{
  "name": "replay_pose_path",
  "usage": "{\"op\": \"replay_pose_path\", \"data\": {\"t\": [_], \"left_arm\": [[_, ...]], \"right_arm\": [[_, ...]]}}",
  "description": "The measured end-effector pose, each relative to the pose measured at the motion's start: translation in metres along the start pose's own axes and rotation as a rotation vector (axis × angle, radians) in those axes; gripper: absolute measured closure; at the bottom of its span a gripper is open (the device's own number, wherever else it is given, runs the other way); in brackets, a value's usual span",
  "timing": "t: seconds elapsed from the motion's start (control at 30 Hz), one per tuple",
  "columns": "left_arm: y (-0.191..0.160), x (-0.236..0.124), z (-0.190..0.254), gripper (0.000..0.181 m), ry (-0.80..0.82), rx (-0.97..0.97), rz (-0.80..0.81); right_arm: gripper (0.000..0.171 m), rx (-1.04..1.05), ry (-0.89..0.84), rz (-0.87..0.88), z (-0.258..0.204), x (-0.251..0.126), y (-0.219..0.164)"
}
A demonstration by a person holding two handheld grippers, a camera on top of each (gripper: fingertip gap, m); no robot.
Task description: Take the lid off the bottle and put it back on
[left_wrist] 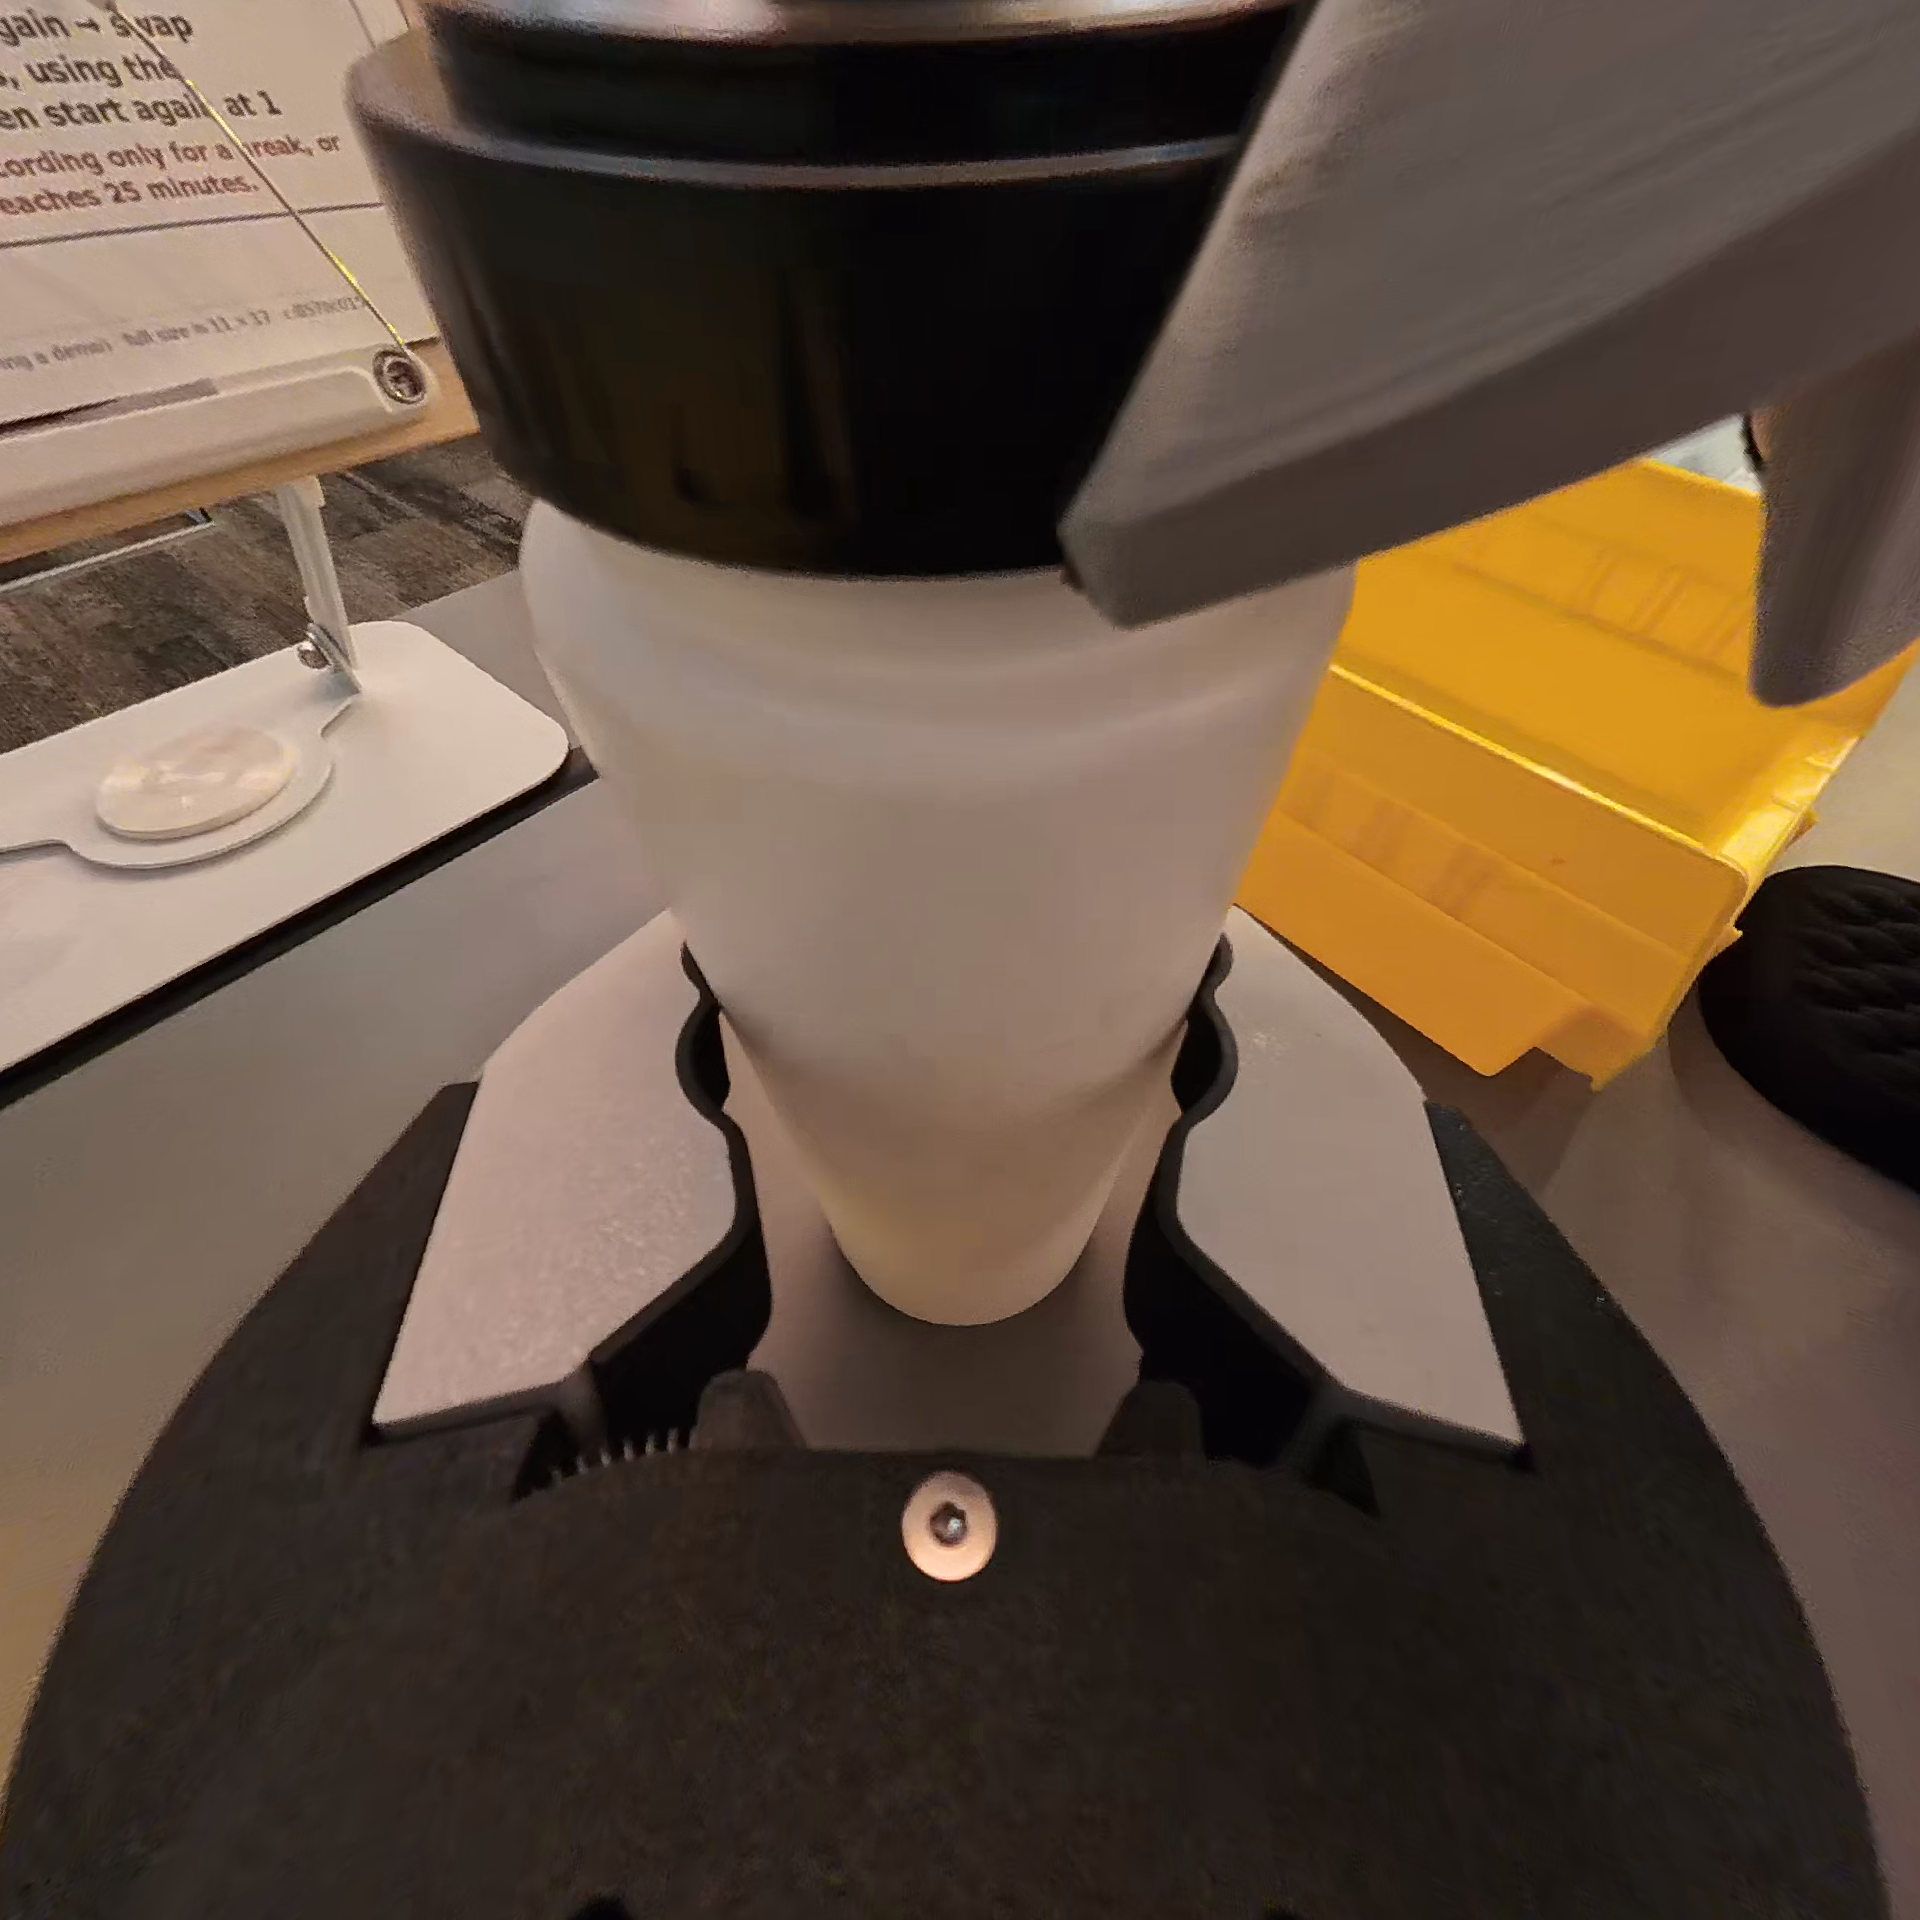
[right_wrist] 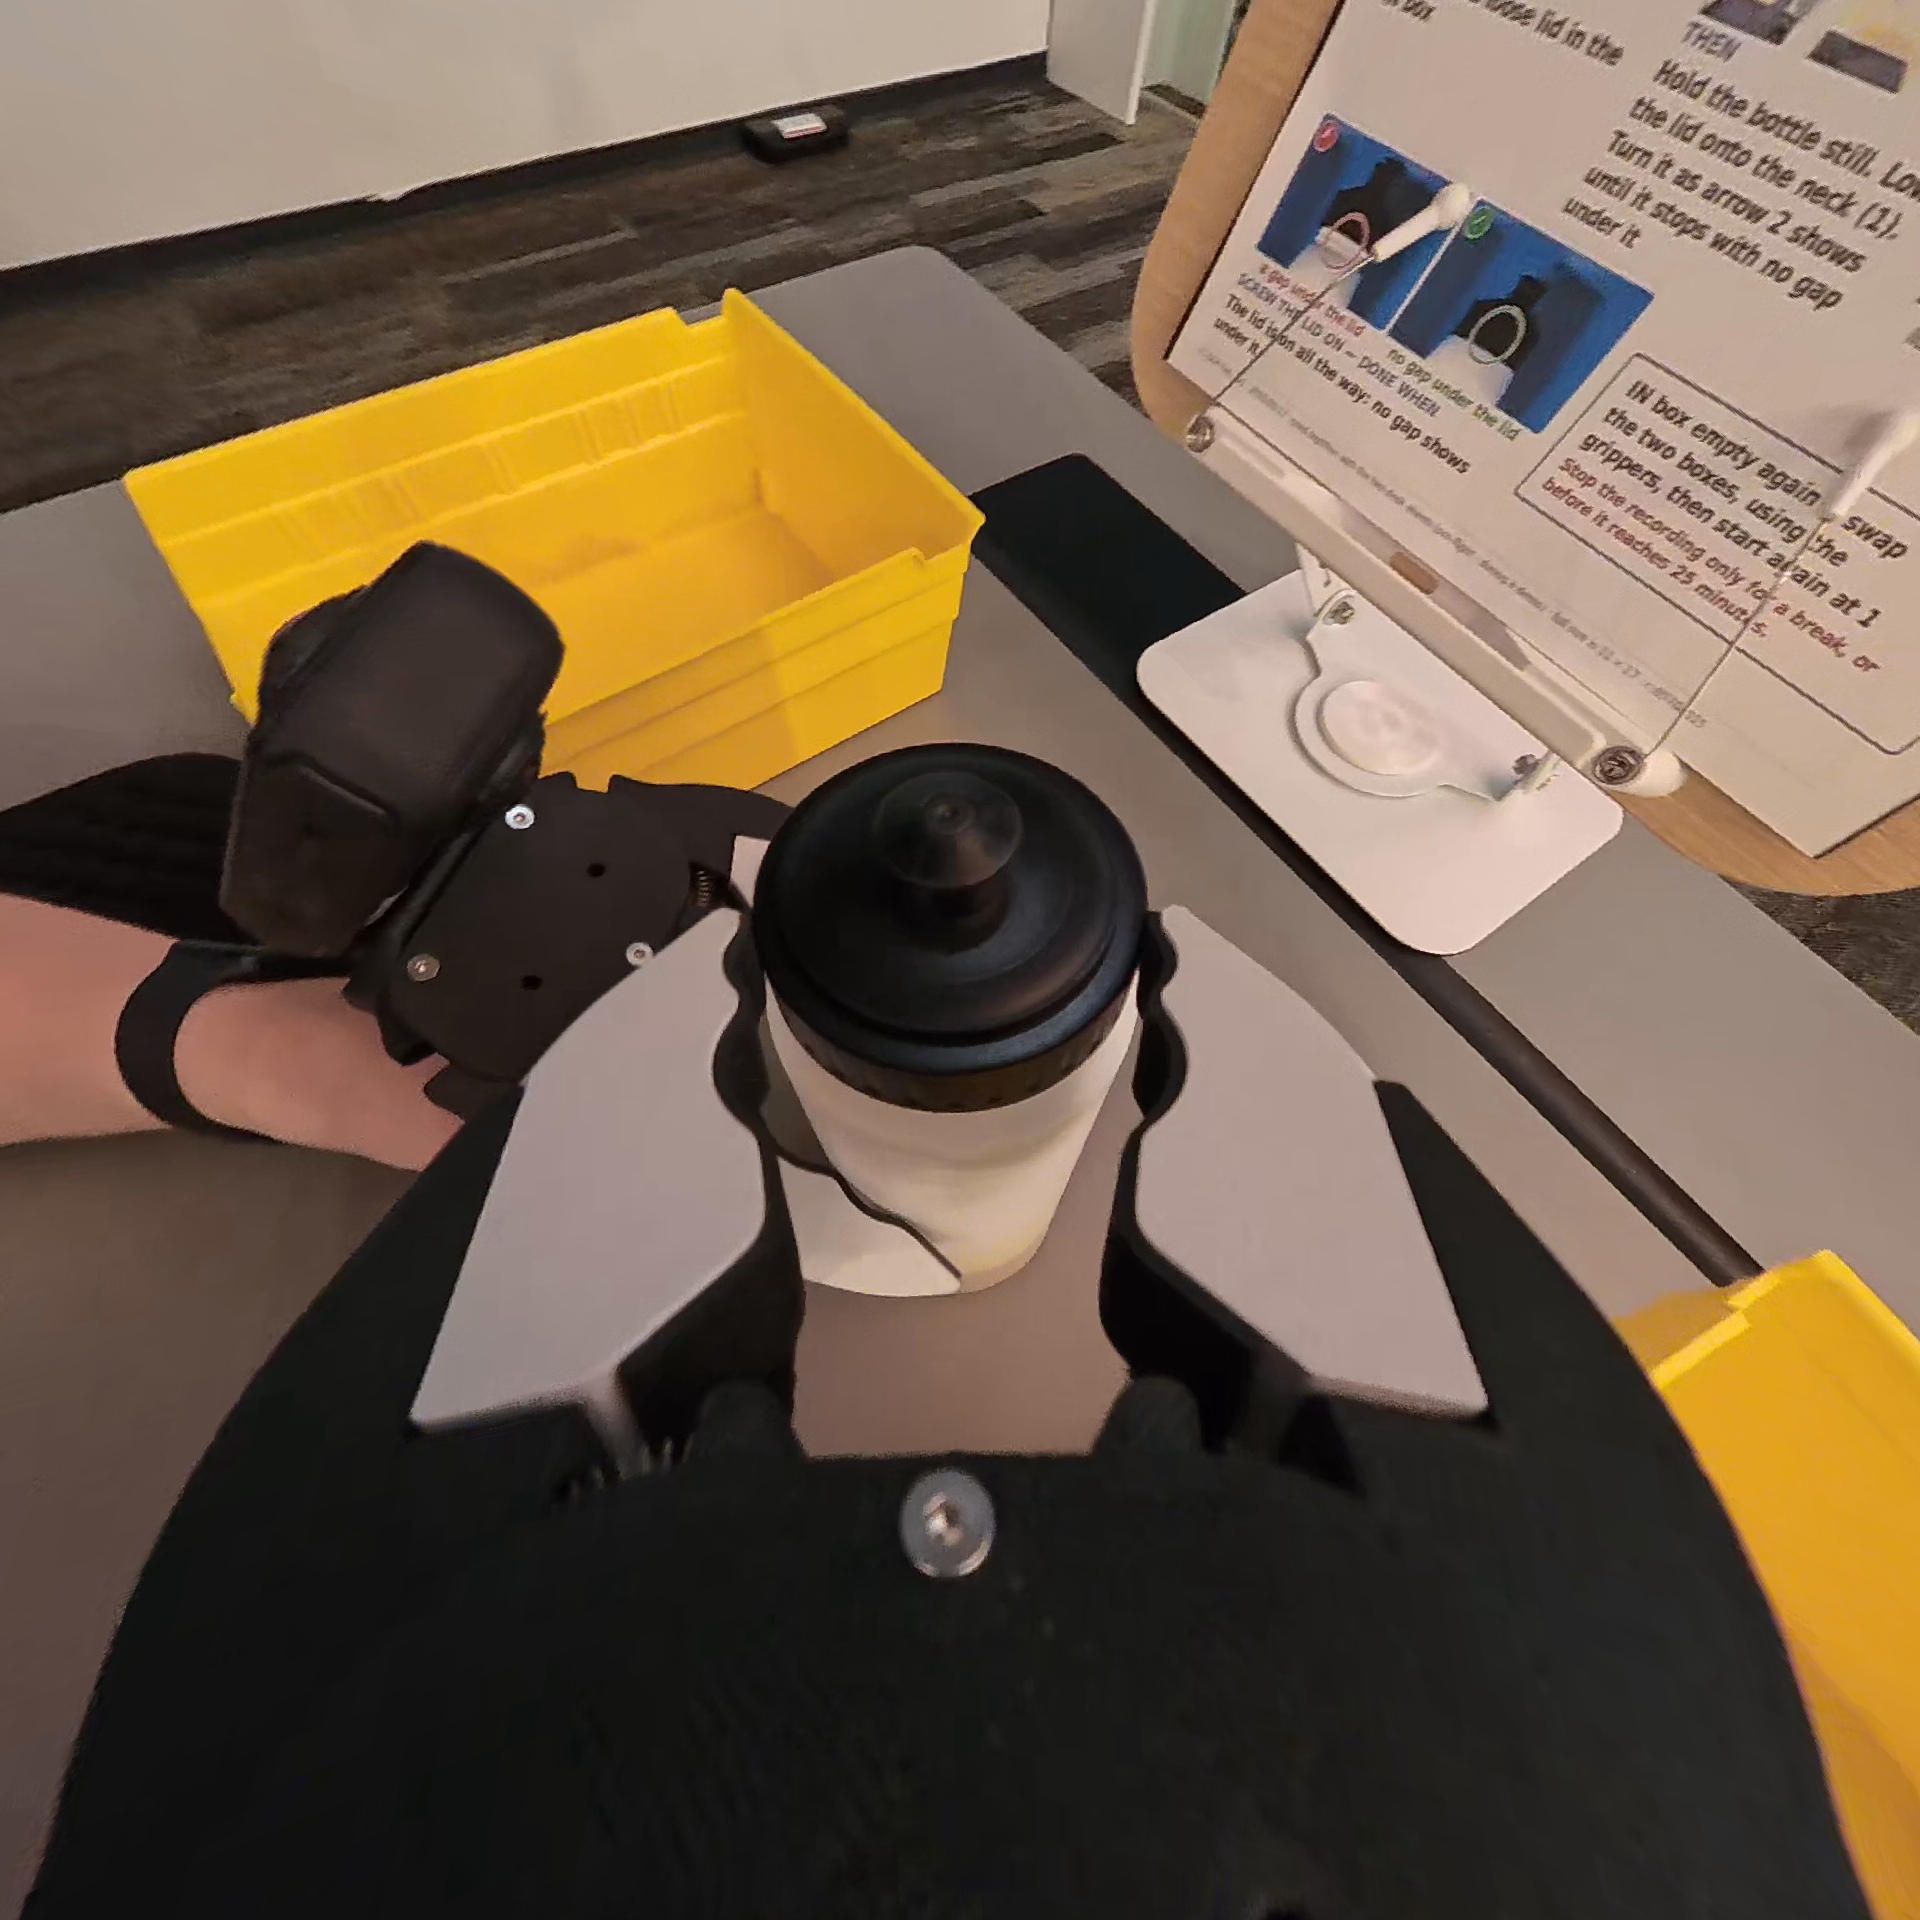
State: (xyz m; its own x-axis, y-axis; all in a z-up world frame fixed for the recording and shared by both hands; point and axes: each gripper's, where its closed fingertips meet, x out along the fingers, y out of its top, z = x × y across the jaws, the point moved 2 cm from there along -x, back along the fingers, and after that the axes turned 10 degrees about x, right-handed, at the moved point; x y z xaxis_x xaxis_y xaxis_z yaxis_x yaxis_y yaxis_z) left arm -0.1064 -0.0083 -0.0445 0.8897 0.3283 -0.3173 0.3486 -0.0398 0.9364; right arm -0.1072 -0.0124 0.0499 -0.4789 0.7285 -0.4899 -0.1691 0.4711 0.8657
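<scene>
Bottle [left_wrist: 935, 883] stands on the table [right_wrist: 1299, 727], left gripper [left_wrist: 951, 1039] clamped on its body, right gripper [right_wrist: 940, 997] pinching the black lid [right_wrist: 945, 914], so twisting looks next.

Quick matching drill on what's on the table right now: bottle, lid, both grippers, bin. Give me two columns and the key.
Things:
1. left gripper
2. right gripper
3. lid
4. yellow bin

States:
A. empty, behind the bottle
B. black, on the bottle's neck
C. closed on the bottle's white body
D. fingers either side of the lid

Pairs: 1-C, 2-D, 3-B, 4-A
</scene>
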Motion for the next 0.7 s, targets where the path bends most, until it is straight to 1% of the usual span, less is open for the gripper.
{"op": "replay_pose_path", "data": {"t": [0.13, 0.17, 0.23, 0.3, 0.37, 0.5, 0.7], "left_arm": [[0.000, -0.001, 0.002, 0.096, -0.049, 0.003, -0.004], [0.001, -0.001, 0.005, 0.096, -0.098, -0.014, -0.010], [0.004, -0.002, 0.015, 0.096, -0.250, -0.116, -0.019], [0.007, -0.004, 0.023, 0.096, -0.395, -0.250, -0.028], [0.005, -0.004, 0.026, 0.096, -0.472, -0.346, -0.034], [0.001, -0.004, 0.022, 0.096, -0.516, -0.391, -0.041], [0.003, -0.006, 0.020, 0.096, -0.494, -0.281, -0.042]], "right_arm": [[0.101, -0.034, -0.015, -0.016, 0.000, -0.001, -0.001], [0.102, -0.049, 0.001, -0.026, 0.001, -0.003, -0.002], [0.098, -0.025, 0.065, -0.030, 0.002, -0.007, -0.002], [0.093, 0.046, 0.147, -0.010, 0.006, -0.014, 0.001], [0.093, 0.117, 0.210, 0.032, 0.015, -0.024, 0.006], [0.092, 0.195, 0.280, 0.115, 0.033, -0.037, 0.014], [0.092, 0.183, 0.379, 0.125, 0.033, -0.025, 0.010]]}}
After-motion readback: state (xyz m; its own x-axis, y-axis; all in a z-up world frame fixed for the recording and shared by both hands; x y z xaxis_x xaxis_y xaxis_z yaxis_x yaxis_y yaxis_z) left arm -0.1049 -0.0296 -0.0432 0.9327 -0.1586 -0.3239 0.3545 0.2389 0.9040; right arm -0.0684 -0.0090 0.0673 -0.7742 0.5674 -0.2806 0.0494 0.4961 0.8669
